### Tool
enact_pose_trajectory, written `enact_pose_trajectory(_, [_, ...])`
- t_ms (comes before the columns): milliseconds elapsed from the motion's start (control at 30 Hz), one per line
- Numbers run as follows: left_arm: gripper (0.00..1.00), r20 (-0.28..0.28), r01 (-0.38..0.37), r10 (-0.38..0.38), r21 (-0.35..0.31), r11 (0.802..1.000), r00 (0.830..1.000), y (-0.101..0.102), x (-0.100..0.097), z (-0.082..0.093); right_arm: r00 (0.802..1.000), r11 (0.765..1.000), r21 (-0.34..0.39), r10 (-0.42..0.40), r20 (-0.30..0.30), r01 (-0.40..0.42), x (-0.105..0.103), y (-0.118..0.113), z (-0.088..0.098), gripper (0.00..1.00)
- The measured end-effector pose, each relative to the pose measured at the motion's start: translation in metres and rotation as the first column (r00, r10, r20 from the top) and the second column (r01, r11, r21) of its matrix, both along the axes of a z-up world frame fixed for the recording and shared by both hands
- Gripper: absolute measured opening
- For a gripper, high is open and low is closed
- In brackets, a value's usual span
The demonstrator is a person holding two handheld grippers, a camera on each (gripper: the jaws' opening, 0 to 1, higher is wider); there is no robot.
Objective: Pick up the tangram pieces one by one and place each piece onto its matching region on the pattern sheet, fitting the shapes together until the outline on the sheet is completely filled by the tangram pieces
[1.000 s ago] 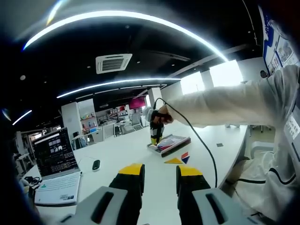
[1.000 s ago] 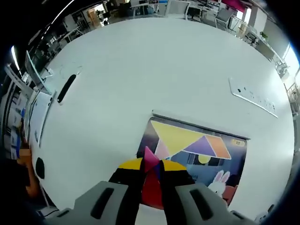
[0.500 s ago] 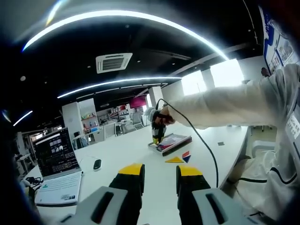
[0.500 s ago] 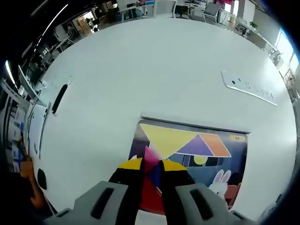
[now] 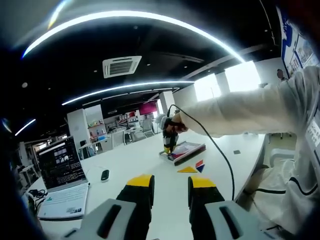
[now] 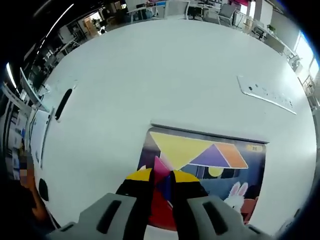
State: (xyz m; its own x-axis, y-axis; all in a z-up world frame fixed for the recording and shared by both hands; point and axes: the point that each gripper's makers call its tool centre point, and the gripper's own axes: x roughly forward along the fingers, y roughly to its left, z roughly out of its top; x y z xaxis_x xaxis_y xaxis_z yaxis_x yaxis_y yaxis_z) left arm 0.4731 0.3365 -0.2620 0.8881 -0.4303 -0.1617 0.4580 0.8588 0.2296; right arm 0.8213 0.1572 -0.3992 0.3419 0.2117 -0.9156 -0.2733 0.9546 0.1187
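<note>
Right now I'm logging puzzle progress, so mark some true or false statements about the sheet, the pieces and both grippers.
1. The yellow triangle lies on the pattern sheet. True.
2. The left gripper holds a piece. False: nothing sits between its fingers.
3. The right gripper is over the sheet's near edge, with a pink piece at its tips. True.
4. No pieces remain off the sheet. False: loose pieces lie on the white table beside it.
5. A laptop sits open on the table. True.

right gripper (image 6: 161, 176): jaws closed on pink piece (image 6: 160, 167)
pattern sheet (image 6: 240, 172): flat on white table (image 6: 150, 80)
yellow piece (image 6: 182, 148): on sheet, beside orange piece (image 6: 232, 154)
</note>
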Motion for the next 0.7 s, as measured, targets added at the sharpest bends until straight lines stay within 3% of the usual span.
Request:
enact_pose_trajectory(500, [0.29, 0.001, 0.0, 0.0, 0.001, 1.0, 1.0, 0.001, -0.001, 0.001, 1.0, 1.0, -0.022, 0.004, 0.0, -0.004, -0.004, -0.006, -0.001, 0.15])
enact_pose_trajectory(633, [0.29, 0.002, -0.003, 0.003, -0.001, 1.0, 1.0, 0.002, 0.0, 0.001, 0.999, 1.0, -0.003, 0.025, 0.041, -0.025, 0.0, -0.003, 0.01, 0.15])
enact_pose_trajectory(700, [0.29, 0.002, -0.004, 0.004, 0.0, 1.0, 1.0, 0.002, 0.0, 0.001, 0.992, 0.996, -0.025, 0.084, 0.092, -0.082, 0.003, -0.001, 0.02, 0.15])
